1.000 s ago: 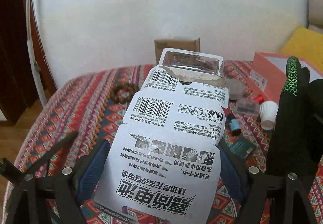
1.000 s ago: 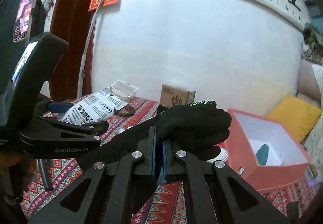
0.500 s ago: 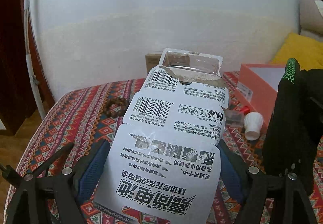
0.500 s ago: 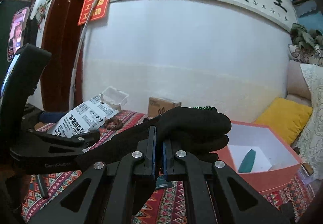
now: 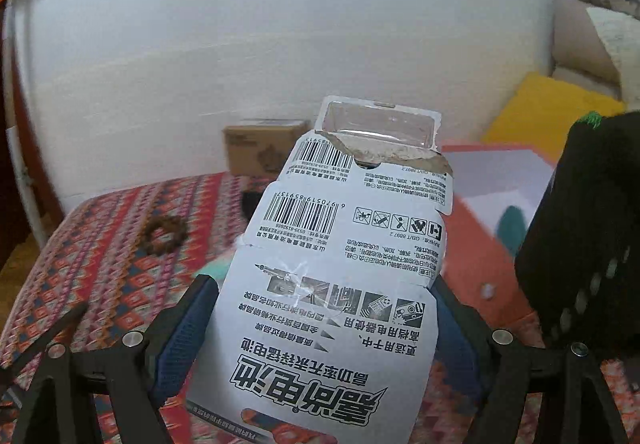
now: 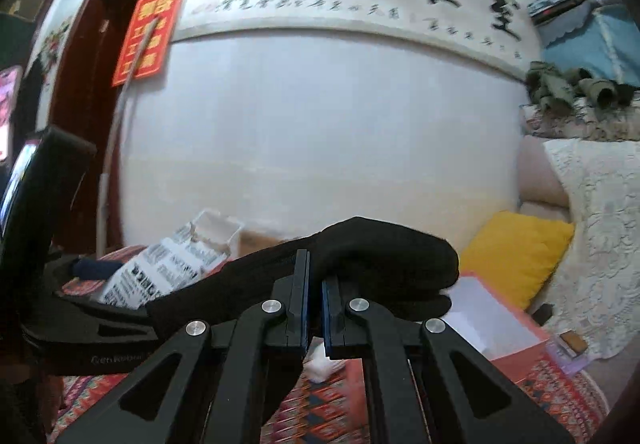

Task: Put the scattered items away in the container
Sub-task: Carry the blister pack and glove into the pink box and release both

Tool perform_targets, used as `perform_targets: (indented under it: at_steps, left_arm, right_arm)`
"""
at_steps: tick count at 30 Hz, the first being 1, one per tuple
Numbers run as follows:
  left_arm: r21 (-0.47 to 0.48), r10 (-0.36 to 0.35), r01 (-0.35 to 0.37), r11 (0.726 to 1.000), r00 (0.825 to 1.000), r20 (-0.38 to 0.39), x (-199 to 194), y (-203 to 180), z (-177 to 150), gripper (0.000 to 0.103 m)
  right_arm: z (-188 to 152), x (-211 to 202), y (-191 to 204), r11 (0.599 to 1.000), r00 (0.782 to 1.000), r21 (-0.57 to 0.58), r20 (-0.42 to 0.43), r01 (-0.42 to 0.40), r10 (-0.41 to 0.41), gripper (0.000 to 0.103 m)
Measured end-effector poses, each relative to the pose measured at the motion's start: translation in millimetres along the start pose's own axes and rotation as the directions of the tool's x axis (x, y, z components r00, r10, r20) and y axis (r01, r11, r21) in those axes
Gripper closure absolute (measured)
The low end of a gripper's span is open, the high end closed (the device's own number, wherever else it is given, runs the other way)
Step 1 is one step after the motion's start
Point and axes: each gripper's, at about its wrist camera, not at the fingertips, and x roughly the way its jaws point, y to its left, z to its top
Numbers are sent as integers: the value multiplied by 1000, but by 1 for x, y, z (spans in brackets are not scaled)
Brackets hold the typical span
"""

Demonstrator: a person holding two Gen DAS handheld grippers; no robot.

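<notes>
The left gripper (image 5: 320,328) clasps a torn battery pack (image 5: 332,284) aloft; the right gripper (image 6: 315,300) is clenched on a black glove (image 6: 360,256). Both hang near the open red box (image 6: 500,328) on the worktop (image 5: 100,244). This looks like the carry: next, over the box and release.

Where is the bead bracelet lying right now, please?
In the left wrist view, the bead bracelet lies on the patterned tablecloth, left of the held battery card.

battery pack (image 5: 336,264) at 12 o'clock | box (image 5: 476,252) at 2 o'clock on tabletop (image 5: 100,264) | bead bracelet (image 5: 165,232) at 10 o'clock | carton (image 5: 260,147) behind pack
</notes>
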Motion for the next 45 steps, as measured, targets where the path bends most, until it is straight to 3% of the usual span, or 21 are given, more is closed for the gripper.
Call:
perform_targets:
  at_steps: [4, 9, 14, 19, 25, 28, 29, 31, 32, 33, 36, 41, 45]
  left_arm:
    - [37, -30, 30, 999, 1000, 5, 6, -40, 16, 18]
    - [92, -79, 79, 993, 997, -8, 27, -100, 35, 18]
    - [121, -129, 133, 984, 991, -43, 62, -150, 50, 18]
    - [165, -131, 144, 976, 988, -87, 104, -190, 61, 18]
    - [183, -120, 146, 972, 982, -146, 152, -213, 74, 18]
    - [213, -185, 229, 950, 960, -209, 175, -229, 68, 17]
    - [231, -206, 258, 938, 952, -228, 180, -235, 65, 13]
    - [273, -197, 261, 926, 950, -241, 184, -241, 60, 8]
    - [299, -189, 255, 919, 954, -233, 183, -245, 58, 6]
    - [326, -181, 248, 912, 958, -222, 181, -249, 57, 5]
    - [347, -172, 233, 908, 965, -197, 171, -248, 58, 4]
    - [285, -183, 227, 931, 968, -171, 146, -222, 68, 4]
    - [230, -153, 179, 957, 980, -130, 113, -179, 70, 4]
  right_arm:
    - [15, 0, -34, 998, 998, 20, 27, 64, -65, 99]
    - [34, 24, -112, 983, 989, 105, 4, 150, -151, 99]
    - [19, 40, -186, 954, 976, 205, -53, 219, -213, 99]
    - [-3, 72, -221, 939, 964, 231, -136, 254, -227, 99]
    - [-34, 131, -245, 925, 952, 285, -248, 251, -182, 99]
    - [-50, 164, -249, 930, 944, 300, -309, 214, -118, 98]
    - [-57, 176, -244, 936, 934, 290, -345, 202, -95, 92]
    - [-76, 206, -241, 950, 884, 247, -464, 193, -59, 64]
    - [-83, 214, -241, 953, 866, 233, -497, 193, -54, 23]
    - [-89, 218, -243, 955, 853, 222, -519, 198, -56, 11]
    - [-92, 213, -256, 938, 857, 248, -508, 243, -88, 12]
    - [-71, 192, -262, 922, 889, 301, -450, 244, -88, 11]
    - [-49, 173, -233, 937, 918, 289, -389, 194, -70, 10]
